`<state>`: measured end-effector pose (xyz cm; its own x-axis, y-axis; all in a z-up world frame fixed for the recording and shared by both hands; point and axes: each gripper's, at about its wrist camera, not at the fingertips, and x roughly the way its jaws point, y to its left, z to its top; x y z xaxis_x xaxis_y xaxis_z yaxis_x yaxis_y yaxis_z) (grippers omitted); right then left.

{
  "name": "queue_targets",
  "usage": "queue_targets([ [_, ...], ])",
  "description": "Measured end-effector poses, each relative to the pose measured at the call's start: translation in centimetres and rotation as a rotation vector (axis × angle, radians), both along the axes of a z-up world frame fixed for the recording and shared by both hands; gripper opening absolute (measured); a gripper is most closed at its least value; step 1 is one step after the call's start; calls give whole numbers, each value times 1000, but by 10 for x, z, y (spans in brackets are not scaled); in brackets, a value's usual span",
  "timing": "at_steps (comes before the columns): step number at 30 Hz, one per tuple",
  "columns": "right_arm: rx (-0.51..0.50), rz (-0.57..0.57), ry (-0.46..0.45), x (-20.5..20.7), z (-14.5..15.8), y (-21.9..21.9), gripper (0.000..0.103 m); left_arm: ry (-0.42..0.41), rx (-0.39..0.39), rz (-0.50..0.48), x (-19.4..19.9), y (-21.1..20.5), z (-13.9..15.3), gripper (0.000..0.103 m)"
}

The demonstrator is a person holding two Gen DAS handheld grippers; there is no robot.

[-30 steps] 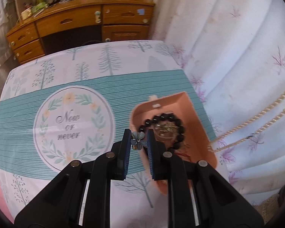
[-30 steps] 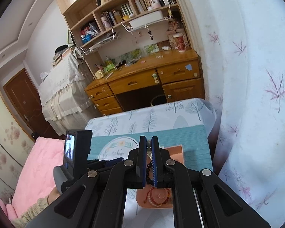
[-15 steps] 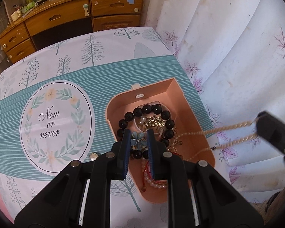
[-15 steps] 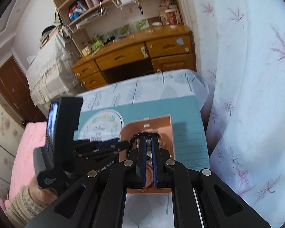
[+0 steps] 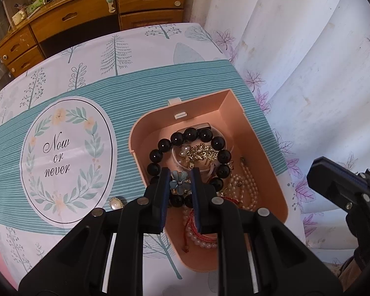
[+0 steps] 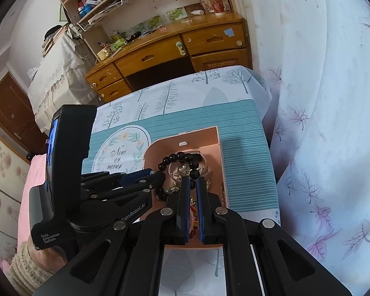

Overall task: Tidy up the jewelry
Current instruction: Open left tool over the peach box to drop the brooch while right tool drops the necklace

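On the counter (image 5: 140,79), under its tree-printed cloth with the round "Now or never" wreath (image 5: 66,157), one small pearl earring (image 5: 116,202) lies alone just left of my left gripper (image 5: 180,180). That gripper is clamped on one blue flower brooch (image 5: 178,179), held face up between the pads, right over the near-left part of the pink jewelry box (image 5: 266,162). The box stands open; its long axis runs away from me, the square end with the clasp at the far side and the rounded end near me. Inside I count one bracelet of big black beads (image 5: 192,134) lying in a ring, one gold filigree piece (image 5: 201,153) within that ring, pale pearl strands (image 5: 246,185) piled to the right, and red cord with white pearls (image 5: 199,236) at the near end; the strands tangle too much to count. Further right, my right gripper (image 6: 193,185) hangs over the same box with its pads drawn together; nothing I can make out sits between them. At the far right hangs a white curtain (image 5: 308,49) printed with purple leaves.
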<state>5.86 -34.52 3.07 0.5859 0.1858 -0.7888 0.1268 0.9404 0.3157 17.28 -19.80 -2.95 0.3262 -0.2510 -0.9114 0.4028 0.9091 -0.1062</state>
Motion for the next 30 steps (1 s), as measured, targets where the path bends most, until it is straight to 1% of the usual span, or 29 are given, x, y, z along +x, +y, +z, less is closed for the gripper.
queue_targets([
  [5, -2, 8, 4, 2, -5, 0, 6, 4, 2, 2, 1, -1, -2, 14],
  [9, -1, 15, 3, 0, -4, 6, 6, -1, 17, 5, 1, -1, -2, 14],
  [15, -4, 29, 1, -1, -1, 13, 6, 15, 21, -2, 0, 3, 0, 15],
  [18, -10, 35, -1, -2, -1, 17, 6, 15, 30, 0, -2, 6, 1, 19],
  [21, -12, 44, 0, -2, -2, 22, 6, 0, 33, 9, -4, 12, 5, 22],
  [25, -15, 62, 1, -3, -4, 30, 7, -22, 39, 12, -10, 26, 13, 35],
  [26, -14, 67, 1, -3, -4, 33, 7, -29, 44, 17, -12, 32, 16, 36],
  [30, -17, 88, 12, -3, -10, 45, 7, -39, 58, 38, -16, 55, 22, 36],
])
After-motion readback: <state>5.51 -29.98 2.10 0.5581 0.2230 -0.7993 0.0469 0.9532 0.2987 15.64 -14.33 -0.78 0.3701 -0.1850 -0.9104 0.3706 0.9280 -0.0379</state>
